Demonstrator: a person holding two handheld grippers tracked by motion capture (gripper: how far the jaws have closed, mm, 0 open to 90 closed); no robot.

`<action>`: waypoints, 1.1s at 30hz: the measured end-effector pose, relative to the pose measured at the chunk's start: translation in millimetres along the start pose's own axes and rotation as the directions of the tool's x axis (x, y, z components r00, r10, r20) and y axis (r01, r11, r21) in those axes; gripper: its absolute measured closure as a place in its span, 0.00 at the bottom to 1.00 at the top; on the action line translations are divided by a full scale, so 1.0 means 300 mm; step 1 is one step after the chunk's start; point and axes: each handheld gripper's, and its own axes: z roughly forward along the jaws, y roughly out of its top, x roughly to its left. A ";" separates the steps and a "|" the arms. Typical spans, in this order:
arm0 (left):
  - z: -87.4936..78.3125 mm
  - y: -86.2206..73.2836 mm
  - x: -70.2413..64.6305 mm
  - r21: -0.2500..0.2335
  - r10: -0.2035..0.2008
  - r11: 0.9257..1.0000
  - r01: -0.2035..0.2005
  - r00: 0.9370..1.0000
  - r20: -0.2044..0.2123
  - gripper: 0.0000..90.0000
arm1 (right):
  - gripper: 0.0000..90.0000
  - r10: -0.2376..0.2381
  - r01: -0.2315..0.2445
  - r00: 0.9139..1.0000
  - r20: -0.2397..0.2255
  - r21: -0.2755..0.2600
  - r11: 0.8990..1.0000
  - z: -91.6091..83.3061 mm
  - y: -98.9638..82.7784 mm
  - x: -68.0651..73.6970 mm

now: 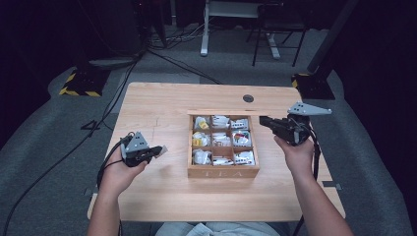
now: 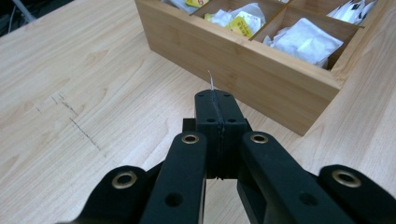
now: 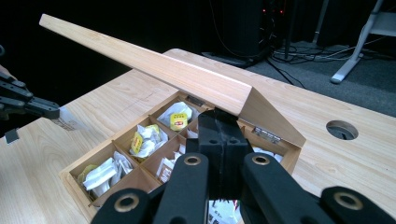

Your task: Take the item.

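Wooden tea box (image 1: 223, 171): lies right of the left gripper (image 1: 161, 149), whose jaws pinch possibly a tea bag; right gripper (image 1: 263, 120), jaws together, props its lid (image 3: 154, 67).

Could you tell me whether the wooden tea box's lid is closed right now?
No: in the right gripper view the lid stands raised over the wooden tea box, leaving its compartments of tea bags uncovered.

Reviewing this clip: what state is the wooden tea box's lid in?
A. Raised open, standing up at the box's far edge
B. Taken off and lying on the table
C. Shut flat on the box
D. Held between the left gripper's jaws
A: in the right gripper view the lid slopes up from its hinged edge above the tea box, whose compartments of tea bags lie uncovered.
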 end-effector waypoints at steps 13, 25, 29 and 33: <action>0.029 -0.045 0.037 0.023 -0.008 1.000 0.008 1.000 -0.026 1.00 | 1.00 0.004 -0.004 1.000 -0.003 0.003 1.000 0.003 -0.002 -0.003; 0.059 -0.074 0.054 0.065 0.001 0.998 0.003 0.998 -0.057 1.00 | 1.00 0.008 -0.008 1.000 -0.004 0.010 1.000 0.005 -0.004 -0.004; 0.073 -0.079 0.050 0.085 0.009 0.996 -0.006 0.999 -0.044 1.00 | 1.00 0.007 -0.007 1.000 -0.004 0.011 1.000 0.006 -0.005 -0.004; 0.086 -0.082 0.043 0.091 0.005 0.996 -0.005 1.000 -0.003 0.95 | 1.00 0.006 -0.006 1.000 -0.003 0.011 1.000 0.006 -0.005 -0.004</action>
